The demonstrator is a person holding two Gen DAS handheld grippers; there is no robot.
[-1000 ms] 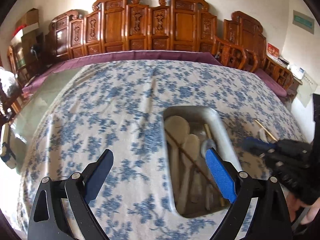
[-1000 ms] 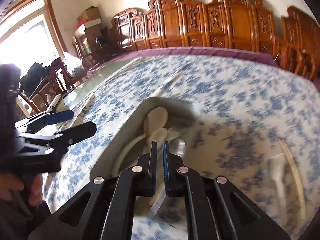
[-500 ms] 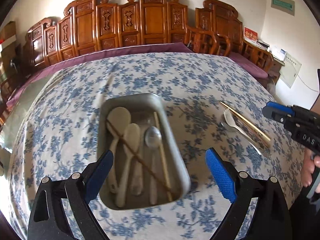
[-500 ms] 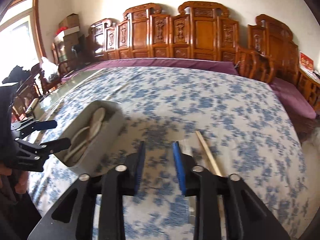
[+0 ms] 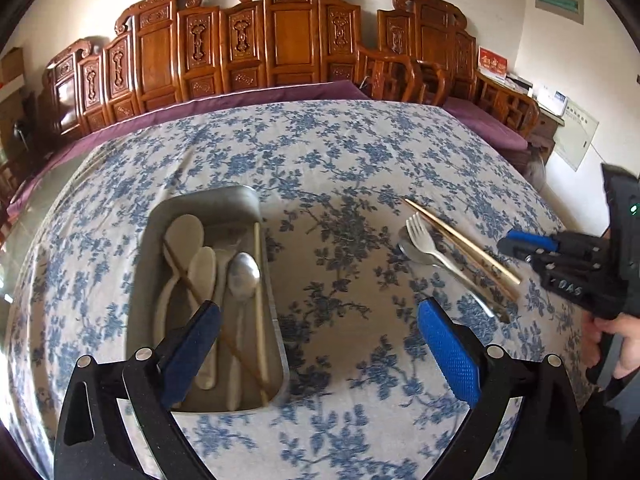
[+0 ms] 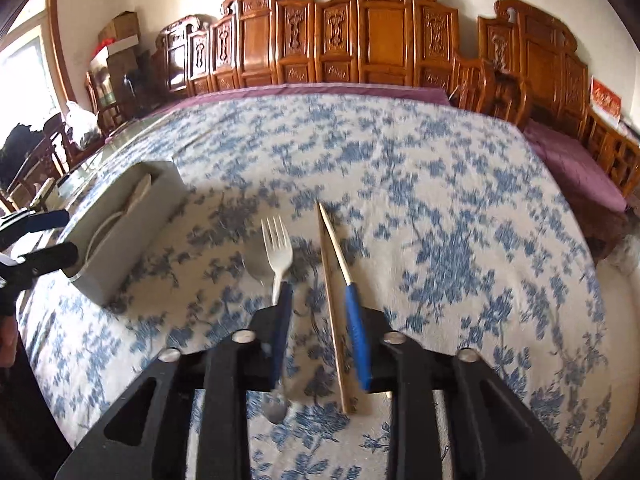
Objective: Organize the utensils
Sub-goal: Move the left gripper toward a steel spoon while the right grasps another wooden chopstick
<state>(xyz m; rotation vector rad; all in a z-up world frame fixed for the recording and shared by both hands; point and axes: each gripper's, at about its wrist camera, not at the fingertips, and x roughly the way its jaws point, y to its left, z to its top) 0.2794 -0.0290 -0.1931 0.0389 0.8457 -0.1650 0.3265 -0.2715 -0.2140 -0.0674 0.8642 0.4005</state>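
A metal tray (image 5: 276,320) on the flowered cloth holds white spoons, a metal spoon (image 5: 242,272) and chopsticks. My left gripper (image 5: 318,308) stands wide open above the cloth, its left finger over the tray's near end, with nothing between its fingers. Right of the tray lie a white fork (image 5: 424,236), a metal spoon (image 5: 412,254) under it and a pair of chopsticks (image 5: 460,240). My right gripper (image 6: 318,286) hovers over them with its jaws closing. One chopstick (image 6: 332,300) shows in the gap and the fork (image 6: 276,252) lies by the left finger; the pads press on nothing.
The table (image 5: 320,152) has a purple border and carved wooden chairs (image 5: 280,40) behind it. A person's hand (image 5: 616,344) holds the right gripper (image 5: 516,240) at the right edge. In the right wrist view the tray (image 6: 124,232) and left gripper (image 6: 40,236) are at the left.
My right gripper left the tray, swung right over the fork and chopsticks, and its shut jaws parted. The left gripper also moved right, so the tray now sits at its left.
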